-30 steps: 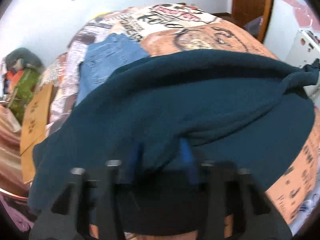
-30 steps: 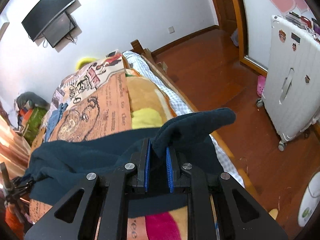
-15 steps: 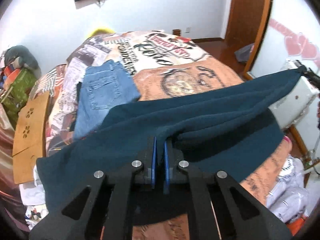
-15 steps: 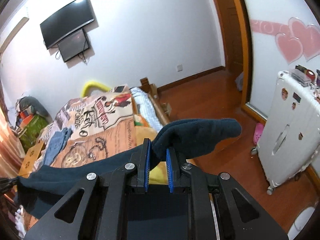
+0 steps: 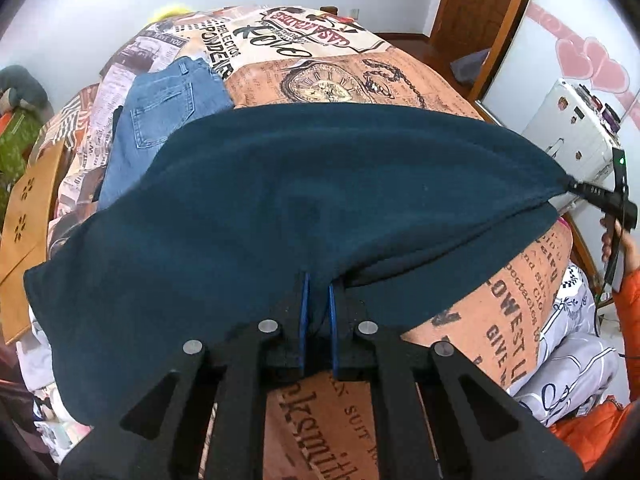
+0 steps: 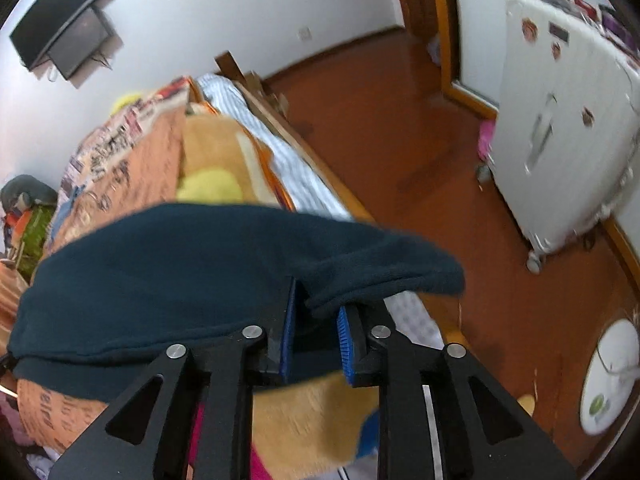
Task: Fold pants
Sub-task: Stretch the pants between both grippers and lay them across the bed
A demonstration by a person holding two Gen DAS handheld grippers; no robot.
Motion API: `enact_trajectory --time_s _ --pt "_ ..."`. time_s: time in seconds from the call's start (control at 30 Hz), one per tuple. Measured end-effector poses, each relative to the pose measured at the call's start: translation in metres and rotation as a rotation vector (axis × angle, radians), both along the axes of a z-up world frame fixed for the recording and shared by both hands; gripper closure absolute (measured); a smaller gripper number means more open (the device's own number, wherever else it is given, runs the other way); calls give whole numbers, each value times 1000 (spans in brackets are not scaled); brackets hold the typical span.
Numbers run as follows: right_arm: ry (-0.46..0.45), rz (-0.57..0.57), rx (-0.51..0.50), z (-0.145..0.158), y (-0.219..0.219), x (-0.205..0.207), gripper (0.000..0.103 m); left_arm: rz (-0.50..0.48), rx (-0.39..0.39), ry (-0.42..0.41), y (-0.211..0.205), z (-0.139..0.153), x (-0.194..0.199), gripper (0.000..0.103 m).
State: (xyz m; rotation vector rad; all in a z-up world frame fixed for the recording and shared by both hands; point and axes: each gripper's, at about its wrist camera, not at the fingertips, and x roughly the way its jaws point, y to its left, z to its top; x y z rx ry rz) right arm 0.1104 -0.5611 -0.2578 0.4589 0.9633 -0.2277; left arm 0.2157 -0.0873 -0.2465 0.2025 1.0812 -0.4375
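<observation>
Left wrist view: left gripper (image 5: pixel 317 300) clamped tight on the near edge of the dark teal pants (image 5: pixel 280 200), spread across the bed (image 5: pixel 400 80) toward its near edge. Right gripper (image 6: pixel 316 320) at the bed's right edge, jaws just been opening, pants hem between the pads (image 6: pixel 344 336), looks loose now. Jeans (image 5: pixel 160 112) lie near the far left corner.

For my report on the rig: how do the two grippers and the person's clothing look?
Both the left gripper and the right gripper have black angular frames with silver bolts and blue ribbed pads. The person wears an orange sleeve.
</observation>
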Motion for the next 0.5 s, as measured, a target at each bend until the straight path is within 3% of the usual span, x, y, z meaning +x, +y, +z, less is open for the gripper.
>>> enact_trajectory --time_s 0.1,0.17,0.23,0.33,0.5 --pt "43 8 -13 4 4 -7 81 3 -7 -1 1 4 -4 85" --pt "60 13 -36 12 6 -10 80 6 -33 1 5 8 -10 69" --pt "52 32 -53 27 12 -14 80 15 -46 -16 8 16 -14 62" --pt "17 69 -95 51 27 -21 79 41 -59 -61 20 31 -23 61" --pt "-64 158 -193 90 67 -13 66 152 -70 -144 66 58 -25 53"
